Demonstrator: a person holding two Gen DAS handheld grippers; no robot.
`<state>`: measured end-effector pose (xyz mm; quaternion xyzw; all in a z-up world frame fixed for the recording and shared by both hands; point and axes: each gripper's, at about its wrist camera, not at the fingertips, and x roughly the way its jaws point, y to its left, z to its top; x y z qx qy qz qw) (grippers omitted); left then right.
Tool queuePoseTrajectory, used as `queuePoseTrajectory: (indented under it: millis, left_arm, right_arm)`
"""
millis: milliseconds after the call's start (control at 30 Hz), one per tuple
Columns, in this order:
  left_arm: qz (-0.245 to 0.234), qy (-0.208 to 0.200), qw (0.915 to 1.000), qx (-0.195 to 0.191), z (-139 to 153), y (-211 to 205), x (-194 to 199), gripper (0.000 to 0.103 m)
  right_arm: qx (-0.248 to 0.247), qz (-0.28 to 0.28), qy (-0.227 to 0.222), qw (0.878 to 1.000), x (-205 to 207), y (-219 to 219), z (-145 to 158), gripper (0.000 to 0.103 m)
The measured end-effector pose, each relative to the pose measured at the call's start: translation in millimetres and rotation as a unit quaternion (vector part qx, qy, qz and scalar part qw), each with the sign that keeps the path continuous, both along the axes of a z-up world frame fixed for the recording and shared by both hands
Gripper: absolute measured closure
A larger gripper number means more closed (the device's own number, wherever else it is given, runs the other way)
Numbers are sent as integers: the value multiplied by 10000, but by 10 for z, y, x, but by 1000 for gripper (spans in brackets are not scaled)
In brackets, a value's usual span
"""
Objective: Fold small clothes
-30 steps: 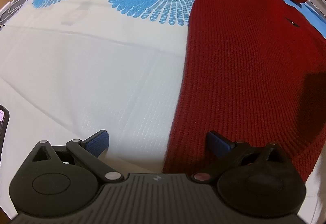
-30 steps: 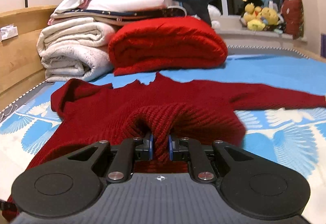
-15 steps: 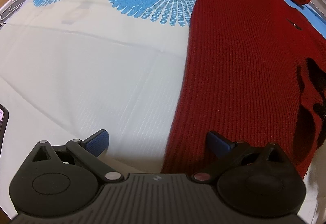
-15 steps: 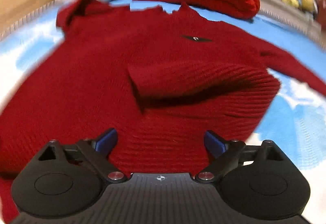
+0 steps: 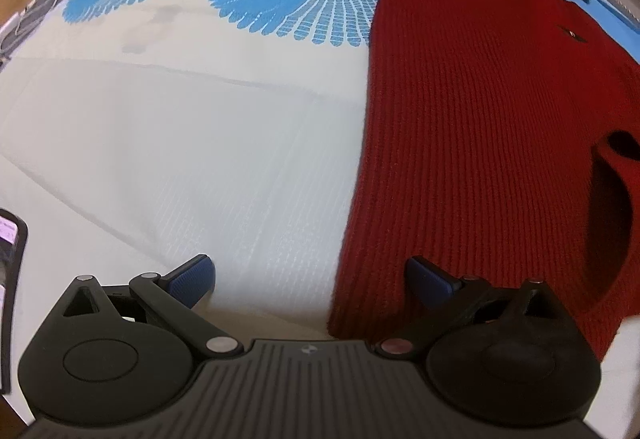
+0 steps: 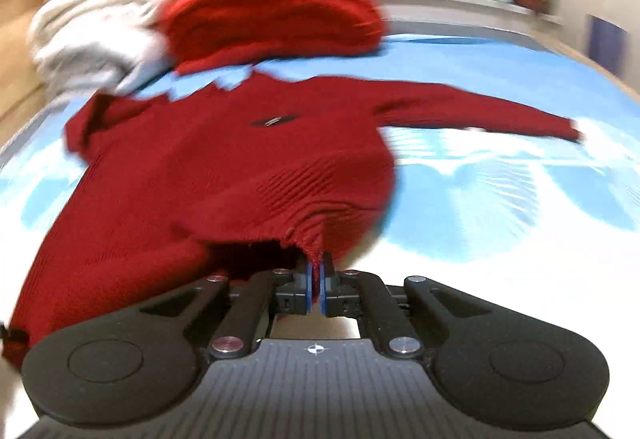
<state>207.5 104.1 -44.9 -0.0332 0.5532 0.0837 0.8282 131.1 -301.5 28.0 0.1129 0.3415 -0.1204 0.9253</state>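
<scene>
The sweater (image 6: 224, 175) is a red ribbed knit lying on the bed (image 6: 500, 199), whose cover is white with a blue feather print. Its long axis runs away from both cameras, with the hem at the near end and the neck pointing toward the far end, where folded things are stacked. In the right wrist view one sleeve (image 6: 476, 111) stretches out flat to the right across the blue cover, and a small dark label sits on the chest. That view also shows the right tool (image 6: 319, 285) with its blue pads pressed together on a gathered bit of the hem, which is lifted off the bed so the knit bunches just above the pinch. Beyond the neck sits a folded red blanket (image 6: 276, 11) next to a pile of pale folded linens (image 6: 96, 27); much of this view is blurred. The left wrist view shows the sweater (image 5: 492, 127) from its other side, with its straight side edge running up the frame and plain white cover to the left of it. There the left tool (image 5: 310, 277) is spread wide and holds nothing, its right pad over the knit near the hem corner and its left pad over bare cover.
</scene>
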Motion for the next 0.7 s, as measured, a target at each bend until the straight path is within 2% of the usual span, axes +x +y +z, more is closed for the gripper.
queuePoseTrajectory:
  millis: [100,133,200,233,267,300,333,367,400,433,500,533,567,633,700]
  left_arm:
    - [-35,6,10000,20,3,29,-10,0]
    - [-35,8,10000,22,-1,44,-15,0]
    - [-30,2,10000,21,-2,73,-25,0]
    - [-23,-5,10000,2,-2,88,-30,0]
    - [-19,-9,10000,-25,1,102,-38,0]
    - [-18,-9,10000,-44,2,110,-43,0]
    - [-12,-4,10000,-61,6,114,-47,0]
    - [6,8,10000,-82,11,117,-47,0]
    - [28,33,9999,-112,20,122,-44,0]
    - [49,67,9998,-164,30,124,-36,0]
    - [73,94,9993,-351,54,118,-18,0]
    - [82,78,9989,-451,70,105,-11,0]
    - [96,52,9986,-522,84,84,-8,0]
    - [52,-24,9981,-611,99,10,10,0]
    - [-38,35,9978,-659,77,-72,44,0]
  right_arm:
    - [-45,-335,-539,9980,-436,-176,324,101]
    - [-36,-437,-587,9973,-605,-264,364,101]
    - [28,-654,-389,9971,-828,-409,279,101]
    - [-53,-723,-135,9973,-937,-487,184,103]
    - [-354,-791,322,9957,-989,-537,40,103]
    - [-728,-884,764,9905,-1015,-575,-105,103]
    - [-1194,-911,1348,9794,-1008,-615,-318,100]
    - [-1340,-987,1547,9738,-1027,-668,-439,100]
    - [-1245,-1010,1555,9747,-1028,-730,-503,99]
    - [-825,-982,1372,9822,-1065,-833,-502,99]
    - [-3,-1120,851,9901,-1072,-980,-430,87]
    - [366,-1241,572,9899,-1037,-1056,-390,72]
    - [522,-1307,386,9893,-976,-1095,-374,58]
    - [597,-1378,107,9886,-785,-1127,-383,50]
    - [653,-1381,115,9882,-565,-1170,-449,47]
